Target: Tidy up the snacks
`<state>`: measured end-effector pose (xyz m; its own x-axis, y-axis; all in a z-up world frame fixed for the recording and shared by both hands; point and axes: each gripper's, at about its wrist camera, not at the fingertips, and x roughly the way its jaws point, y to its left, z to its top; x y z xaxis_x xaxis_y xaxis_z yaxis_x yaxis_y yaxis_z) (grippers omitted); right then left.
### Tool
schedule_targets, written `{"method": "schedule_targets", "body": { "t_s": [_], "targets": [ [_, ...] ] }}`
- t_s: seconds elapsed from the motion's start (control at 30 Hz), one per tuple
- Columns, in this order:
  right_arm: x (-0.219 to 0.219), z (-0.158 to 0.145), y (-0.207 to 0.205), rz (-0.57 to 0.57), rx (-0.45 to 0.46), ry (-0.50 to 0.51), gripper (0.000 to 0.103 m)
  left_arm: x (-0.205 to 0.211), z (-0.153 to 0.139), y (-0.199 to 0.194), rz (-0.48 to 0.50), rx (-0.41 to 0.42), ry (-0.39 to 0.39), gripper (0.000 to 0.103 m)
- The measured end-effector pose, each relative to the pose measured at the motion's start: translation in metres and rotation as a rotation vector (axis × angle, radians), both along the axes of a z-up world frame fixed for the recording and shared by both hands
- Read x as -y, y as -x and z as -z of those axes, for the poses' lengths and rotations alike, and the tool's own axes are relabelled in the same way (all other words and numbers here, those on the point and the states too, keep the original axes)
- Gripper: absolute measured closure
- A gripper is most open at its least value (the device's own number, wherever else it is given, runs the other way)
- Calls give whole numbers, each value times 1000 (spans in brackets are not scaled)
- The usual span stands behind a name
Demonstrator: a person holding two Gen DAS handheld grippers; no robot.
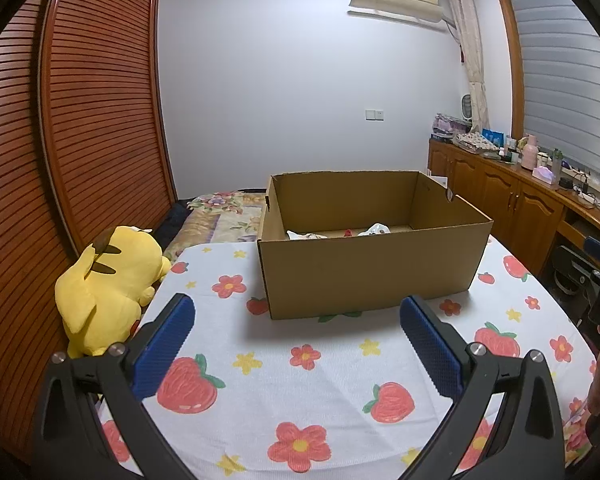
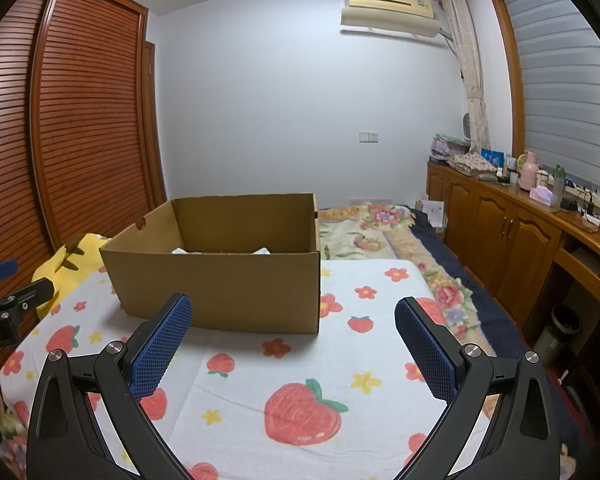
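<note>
Inside cardboard box (image 1: pixel 364 268): snack packets (image 1: pixel 374 230), likely; both grippers empty, spread.

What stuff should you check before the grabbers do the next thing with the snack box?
1. Left gripper open and holding nothing: ok.
2. Right gripper open and holding nothing: ok.
3. Cardboard box upright with its top open: ok.
4. Snacks already in the box: ok, a few wrappers show.
5. Snacks left out on the strawberry blanket: cannot tell, none in view.
6. Yellow plush toy apart from the box: ok.
</note>
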<state>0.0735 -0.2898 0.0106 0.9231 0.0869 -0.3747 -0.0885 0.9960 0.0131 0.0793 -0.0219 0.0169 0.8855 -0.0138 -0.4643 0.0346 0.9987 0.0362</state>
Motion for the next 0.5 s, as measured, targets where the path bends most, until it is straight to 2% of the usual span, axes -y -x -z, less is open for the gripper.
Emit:
{"method": "schedule_targets", "body": {
  "t_s": [0.5],
  "targets": [
    [-1, 0, 0, -1, -2, -1, 0, -2, -2, 2, -6, 8, -1, 0]
  ]
}}
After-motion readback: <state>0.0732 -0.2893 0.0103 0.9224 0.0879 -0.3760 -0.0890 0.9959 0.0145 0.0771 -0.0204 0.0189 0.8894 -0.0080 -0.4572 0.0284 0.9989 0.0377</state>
